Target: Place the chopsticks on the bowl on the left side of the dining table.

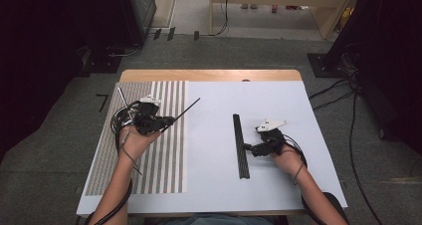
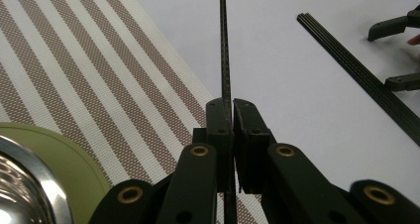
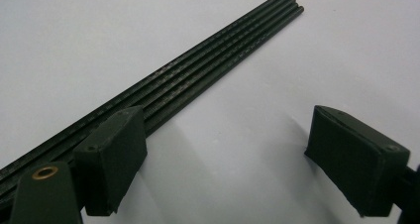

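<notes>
L gripper point(image 2: 232, 116): 1 rod point(image 2: 225, 45); table: 4 rods point(image 3: 198, 68).

The left forearm point(image 1: 115, 185) comes in from the near edge and angles forward, its hand point(image 1: 133, 141) wrapped under the left gripper point(image 1: 169, 119), whose jaws point to the right and away and are pressed almost together. The right forearm point(image 1: 312, 187) leans inward, its hand point(image 1: 287, 158) holding the right gripper point(image 1: 247, 148) low, aimed left, with its jaws spread wide apart.
</notes>
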